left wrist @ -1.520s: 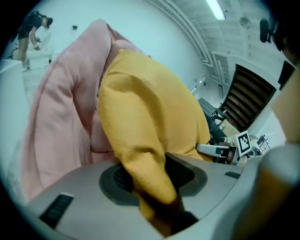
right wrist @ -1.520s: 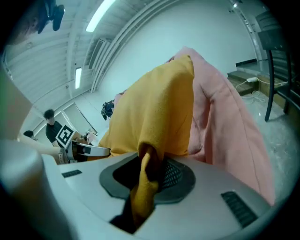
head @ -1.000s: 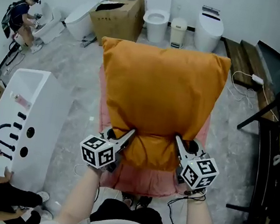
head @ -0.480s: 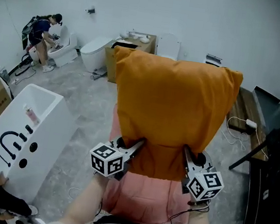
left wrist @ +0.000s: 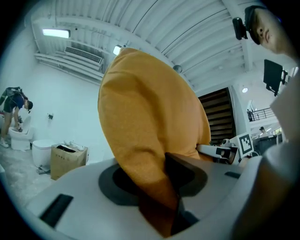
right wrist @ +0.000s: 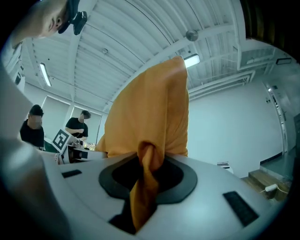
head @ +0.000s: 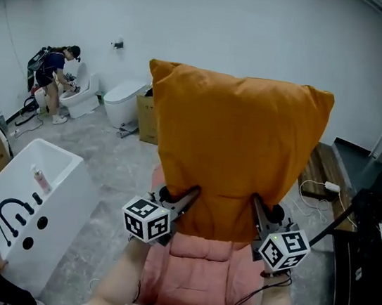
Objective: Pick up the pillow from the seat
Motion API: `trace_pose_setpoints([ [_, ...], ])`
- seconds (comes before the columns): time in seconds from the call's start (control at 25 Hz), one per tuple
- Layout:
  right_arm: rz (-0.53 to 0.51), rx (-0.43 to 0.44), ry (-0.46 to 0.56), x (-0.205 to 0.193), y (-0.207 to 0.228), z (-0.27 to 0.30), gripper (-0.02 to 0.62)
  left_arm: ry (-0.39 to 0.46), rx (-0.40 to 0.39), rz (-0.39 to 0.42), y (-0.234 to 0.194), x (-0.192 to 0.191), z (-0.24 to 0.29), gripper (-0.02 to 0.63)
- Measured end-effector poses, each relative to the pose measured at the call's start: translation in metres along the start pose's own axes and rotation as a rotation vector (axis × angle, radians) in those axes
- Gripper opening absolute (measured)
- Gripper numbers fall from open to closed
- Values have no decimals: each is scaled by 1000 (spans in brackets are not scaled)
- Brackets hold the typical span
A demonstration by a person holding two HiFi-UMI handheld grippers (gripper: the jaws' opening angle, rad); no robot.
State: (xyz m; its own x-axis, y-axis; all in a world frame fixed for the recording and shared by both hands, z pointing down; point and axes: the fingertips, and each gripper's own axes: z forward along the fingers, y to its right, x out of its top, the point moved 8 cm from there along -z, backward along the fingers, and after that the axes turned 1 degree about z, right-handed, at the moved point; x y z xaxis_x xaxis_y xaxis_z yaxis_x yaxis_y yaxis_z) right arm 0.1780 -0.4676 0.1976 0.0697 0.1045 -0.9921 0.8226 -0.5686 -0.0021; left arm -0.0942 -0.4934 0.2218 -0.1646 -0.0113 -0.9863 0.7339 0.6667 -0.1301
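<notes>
We find the orange pillow [head: 233,147] held upright in the centre of the head view, filling most of the upper middle of the frame, with its top corners high against the white wall. It is carried by its lower edge at two places. The left gripper [head: 189,195] is clamped on the lower left part of that edge, and the right gripper [head: 257,206] on the lower right part. The left gripper view confirms the hold: the jaws are closed on a thick fold of orange fabric, and the body of the pillow rises above them against the ceiling. The right gripper view shows the same, with a narrow bunched fold pinched between the jaws. The pink seat [head: 193,280] lies at the bottom centre of the head view, below the grippers. Its padded surface is bare, and the pillow sits off it. Both marker cubes flank the pillow's lower edge, with the person's forearms reaching up from the bottom of the frame. In the lower left stands a white basin unit [head: 29,209]. In the upper left, a toilet [head: 123,99] and a cardboard box [head: 147,115] stand near the wall, with a person [head: 50,72] bent over another fixture. A wooden bench [head: 320,171] lies at the right.
</notes>
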Motion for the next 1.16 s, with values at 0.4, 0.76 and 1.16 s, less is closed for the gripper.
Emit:
trace_pose_setpoints([
  [0.4,-26,1,21,15,-10,1,95,24,-10,20,0,16,-7,175],
  [0.76,-28,-2,20,19,-17,0,97,27,-23,35,-1,22,-14,176],
  [1.16,-25,-3,18,20,-25,2,98,32,-21,40,-3,25,-22,176],
])
